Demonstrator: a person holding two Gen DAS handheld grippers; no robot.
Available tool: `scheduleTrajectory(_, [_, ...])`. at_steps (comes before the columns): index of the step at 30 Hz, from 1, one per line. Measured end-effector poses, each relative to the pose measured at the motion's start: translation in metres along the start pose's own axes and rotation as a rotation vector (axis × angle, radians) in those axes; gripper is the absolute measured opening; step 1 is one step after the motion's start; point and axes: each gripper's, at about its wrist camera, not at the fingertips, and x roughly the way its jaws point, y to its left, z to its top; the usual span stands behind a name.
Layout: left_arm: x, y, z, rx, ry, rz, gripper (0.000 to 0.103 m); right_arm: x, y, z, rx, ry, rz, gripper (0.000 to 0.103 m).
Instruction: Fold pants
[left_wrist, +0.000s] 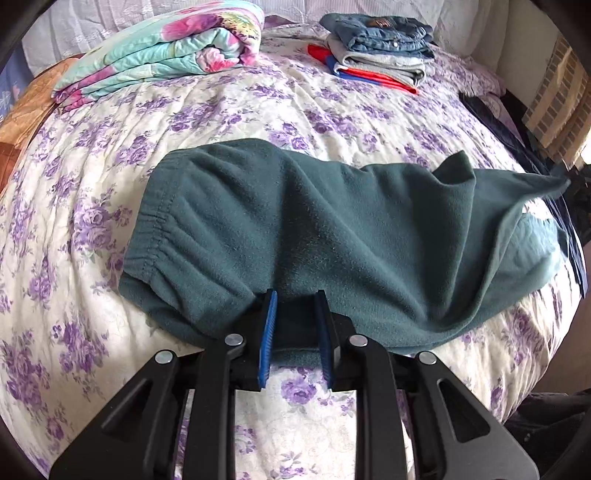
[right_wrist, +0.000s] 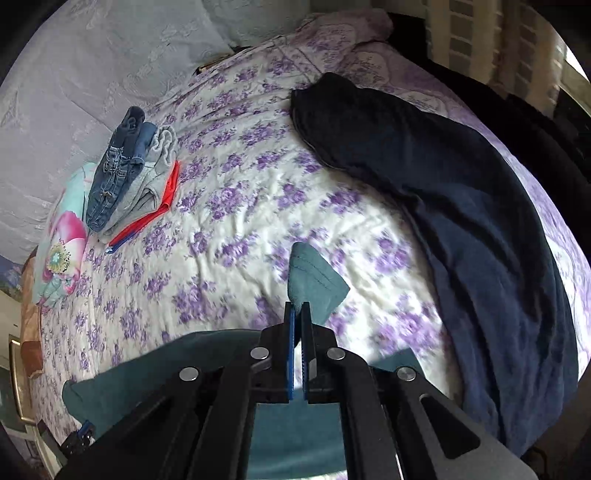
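Observation:
Dark green fleece pants (left_wrist: 314, 236) lie on the floral bed, elastic waistband at the left, leg end lifted at the far right. My left gripper (left_wrist: 295, 299) is open at the near edge of the pants, with green cloth lying between its blue pads (left_wrist: 269, 325). In the right wrist view my right gripper (right_wrist: 297, 314) is shut on a hem corner of the green pants (right_wrist: 314, 280) and holds it above the bed. More of the green cloth hangs below it. The left gripper's tip (right_wrist: 79, 437) shows at the lower left.
A stack of folded clothes, jeans on top (left_wrist: 376, 48) (right_wrist: 122, 170), sits at the back of the bed. A folded floral quilt (left_wrist: 159, 55) lies at the back left. Dark navy pants (right_wrist: 461, 229) lie spread along the bed's right side.

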Motion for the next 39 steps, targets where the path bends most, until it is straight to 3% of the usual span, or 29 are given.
scheduleTrajectory(4, [0.0, 0.004, 0.002, 0.017, 0.027, -0.029, 0.021, 0.014, -0.062, -0.057, 0.112, 0.018, 0.032, 0.003])
scheduleTrajectory(8, [0.002, 0.003, 0.006, 0.029, 0.055, -0.038, 0.021, 0.043, -0.1, -0.1, 0.207, 0.059, 0.088, 0.003])
scheduleTrajectory(13, [0.003, -0.001, 0.01, 0.04, 0.089, -0.017, 0.021, 0.047, -0.106, -0.103, 0.216, 0.007, 0.149, 0.003])
scheduleTrajectory(15, [0.003, -0.001, 0.011, 0.043, 0.093, -0.014, 0.021, 0.048, -0.102, -0.099, 0.183, 0.033, 0.146, 0.004])
scheduleTrajectory(18, [0.004, -0.001, 0.01, 0.044, 0.088, -0.012, 0.021, 0.046, -0.1, -0.099, 0.157, 0.058, 0.113, 0.008])
scheduleTrajectory(20, [0.002, -0.001, 0.01, 0.038, 0.084, -0.009, 0.021, 0.034, -0.097, -0.102, 0.141, 0.031, 0.021, 0.013])
scheduleTrajectory(21, [-0.001, -0.002, 0.009, 0.034, 0.08, -0.005, 0.021, 0.024, -0.091, -0.105, 0.117, 0.003, -0.041, 0.014])
scheduleTrajectory(23, [-0.008, -0.006, 0.008, 0.042, 0.067, 0.001, 0.021, 0.007, -0.073, -0.111, 0.06, -0.043, -0.048, 0.014])
scheduleTrajectory(28, [-0.041, -0.045, 0.008, 0.099, 0.0, -0.074, 0.02, -0.014, 0.029, -0.136, -0.251, -0.052, 0.187, 0.015])
scheduleTrajectory(30, [-0.047, -0.074, 0.007, 0.154, -0.014, -0.125, 0.028, -0.008, 0.078, -0.15, -0.389, -0.005, 0.292, 0.015])
scheduleTrajectory(31, [-0.046, -0.094, 0.007, 0.185, -0.008, -0.155, 0.04, -0.001, 0.103, -0.158, -0.467, 0.028, 0.324, 0.015])
scheduleTrajectory(35, [-0.019, -0.153, 0.005, 0.274, 0.045, -0.166, 0.043, 0.034, 0.182, -0.188, -0.77, 0.114, 0.278, 0.014])
scheduleTrajectory(39, [0.018, -0.171, 0.007, 0.279, 0.127, -0.144, 0.042, 0.056, 0.224, -0.209, -0.988, 0.142, 0.218, 0.014])
